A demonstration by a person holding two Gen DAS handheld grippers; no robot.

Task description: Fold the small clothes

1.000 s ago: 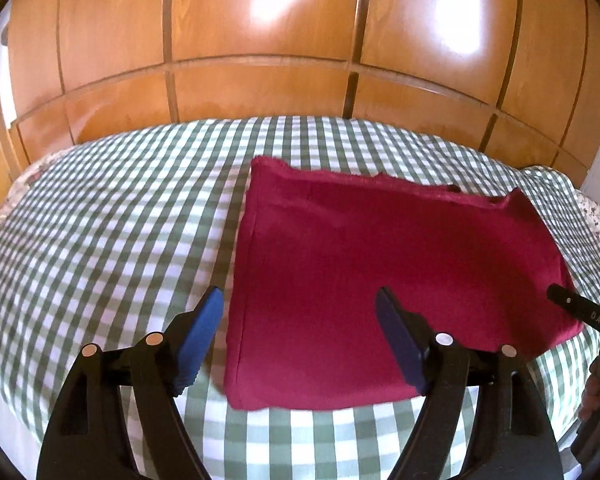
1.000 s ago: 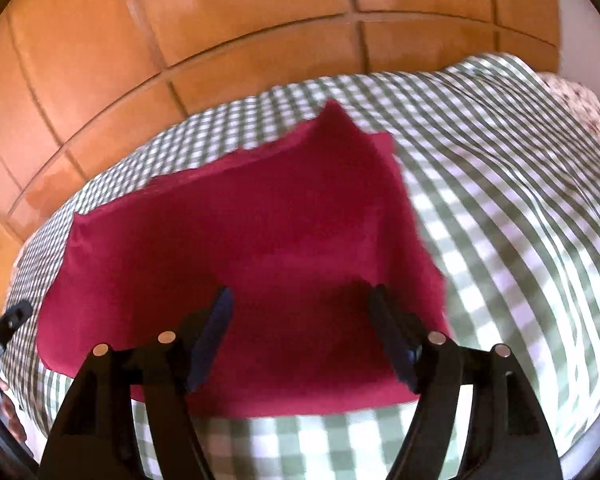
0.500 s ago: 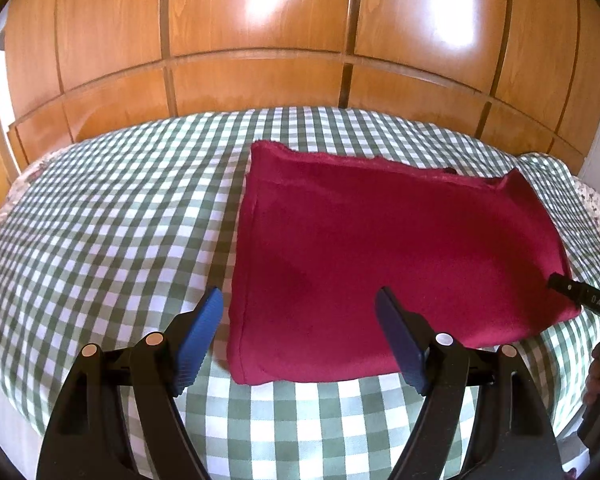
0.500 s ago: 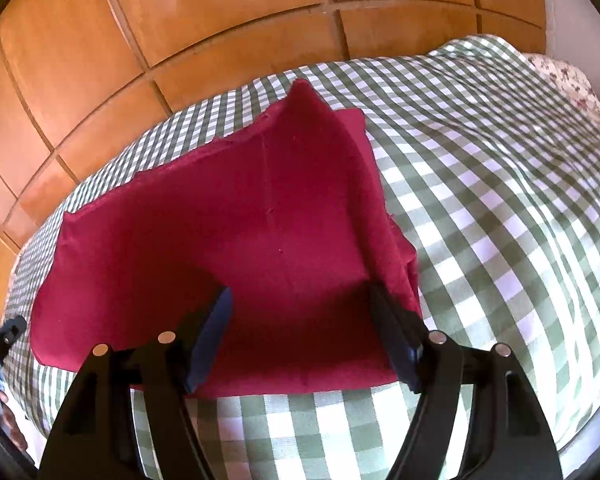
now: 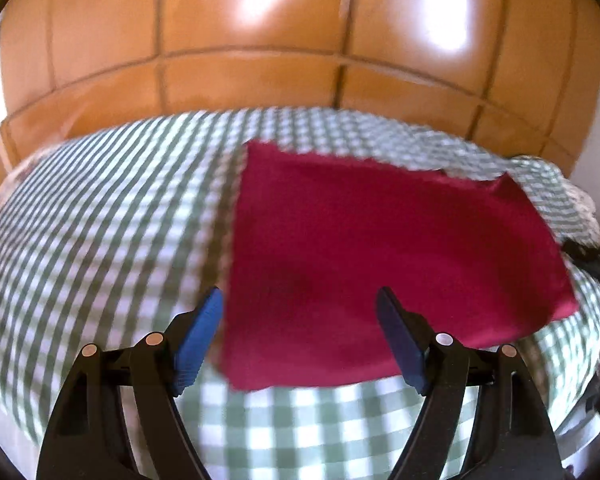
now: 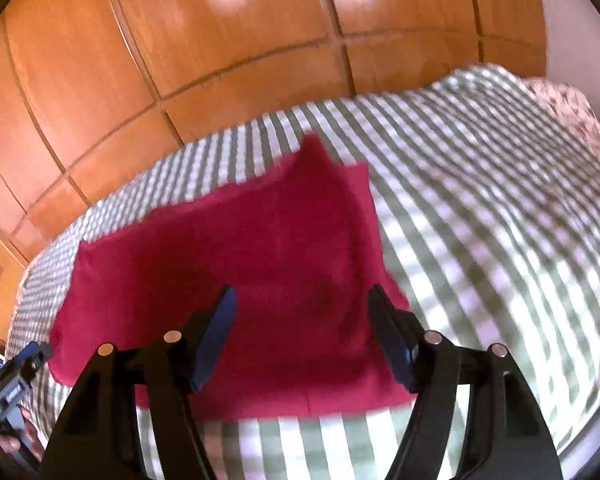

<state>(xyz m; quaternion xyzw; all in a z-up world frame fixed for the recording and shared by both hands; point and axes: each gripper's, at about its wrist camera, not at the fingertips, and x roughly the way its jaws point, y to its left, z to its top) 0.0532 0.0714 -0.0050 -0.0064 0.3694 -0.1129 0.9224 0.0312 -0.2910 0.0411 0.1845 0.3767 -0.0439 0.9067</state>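
Motion-blurred fisheye views, bright glare on wooden panels (image 5: 260, 20).

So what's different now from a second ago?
Both grippers have pulled back toward the person: the red cloth looks farther off and more checked bedspread shows in front of it. The left gripper and right gripper stayed open, holding nothing. The cloth itself lies folded in the same spot, one far corner sticking up as before.

- The red garment (image 5: 380, 264) was made of soft, matt cloth.
- The checked bedcover (image 5: 100, 220) was thin woven cloth.
- The wardrobe doors (image 5: 260, 40) were shiny, smooth wood.
- The left gripper (image 5: 300, 336) was made of black plastic.
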